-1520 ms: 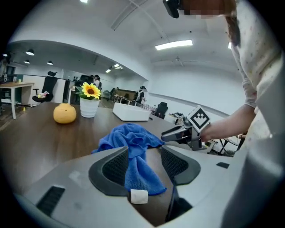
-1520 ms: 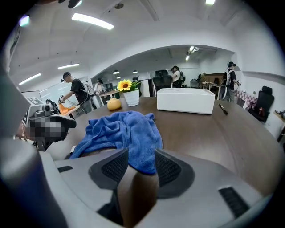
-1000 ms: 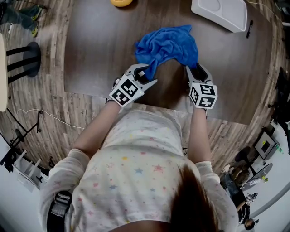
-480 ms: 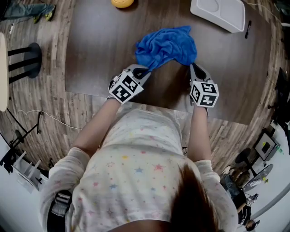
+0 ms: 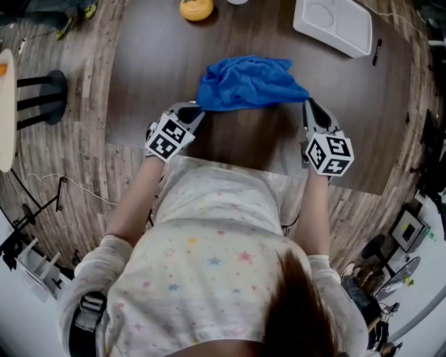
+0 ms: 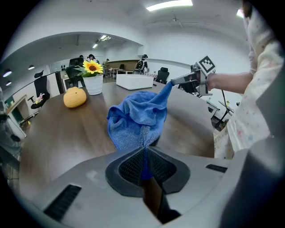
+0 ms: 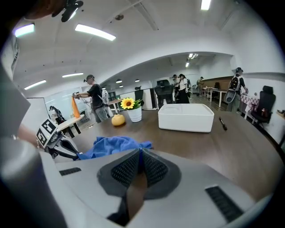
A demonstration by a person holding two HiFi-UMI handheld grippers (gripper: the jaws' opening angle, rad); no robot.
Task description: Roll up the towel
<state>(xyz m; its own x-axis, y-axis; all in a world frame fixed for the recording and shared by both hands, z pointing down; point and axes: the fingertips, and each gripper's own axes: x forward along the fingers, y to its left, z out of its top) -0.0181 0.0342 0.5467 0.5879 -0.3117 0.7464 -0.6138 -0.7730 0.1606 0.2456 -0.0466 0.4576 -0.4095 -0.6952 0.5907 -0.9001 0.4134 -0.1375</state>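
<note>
The blue towel (image 5: 247, 82) hangs stretched over the dark wooden table (image 5: 153, 63) between my two grippers. My left gripper (image 5: 194, 109) holds its left corner; its jaws have just been closing, and the cloth is pinched between them in the left gripper view, where the towel (image 6: 138, 116) runs into the left gripper (image 6: 143, 153). My right gripper (image 5: 309, 105) grips the right corner. In the right gripper view the right gripper (image 7: 139, 152) stands closed, with the towel (image 7: 113, 146) running into the jaws. Each gripper view shows the other gripper at the towel's far corner: the right gripper (image 6: 180, 80) and the left gripper (image 7: 67, 150).
A white divided tray (image 5: 334, 24) sits at the table's far right with a black pen (image 5: 377, 52) beside it. A yellow fruit (image 5: 196, 8) lies at the far edge, next to a sunflower pot (image 6: 93, 78). A black stool (image 5: 42, 84) stands to the left of the table.
The left jaws, open around the towel's edge a second ago, are shut on it. Both grippers have moved apart and the bunched towel is now pulled out wide between them.
</note>
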